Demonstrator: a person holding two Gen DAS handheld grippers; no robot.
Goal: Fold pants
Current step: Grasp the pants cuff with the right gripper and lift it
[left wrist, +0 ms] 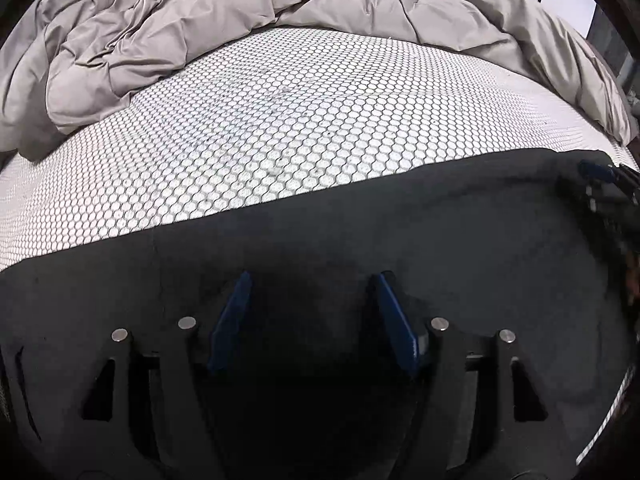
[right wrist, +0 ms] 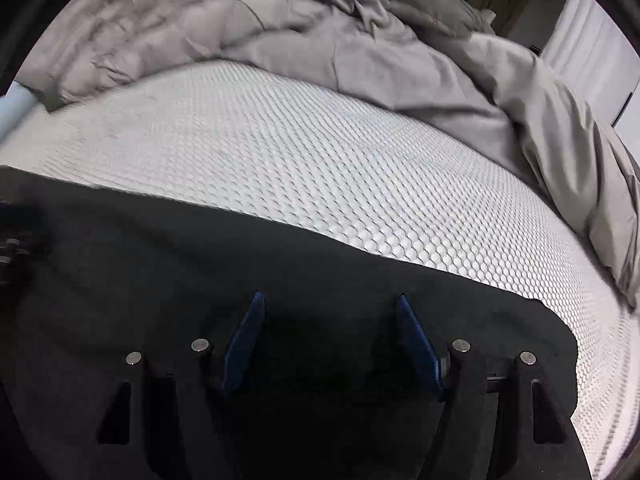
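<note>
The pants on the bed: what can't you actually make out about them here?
- Pants: near part hidden behind the left gripper in the left wrist view; waist or legs indistinguishable.
- Right wrist view: right gripper covers them; comforter blurred.
- Fold state: fabric too dark.

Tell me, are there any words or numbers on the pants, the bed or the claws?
None: no word, number or label can be read in either view.
Black pants: plain dark cloth.
Mattress: only a honeycomb pattern.
Grey comforter: plain.
Left claw and right claw: unmarked blue fingers.
</note>
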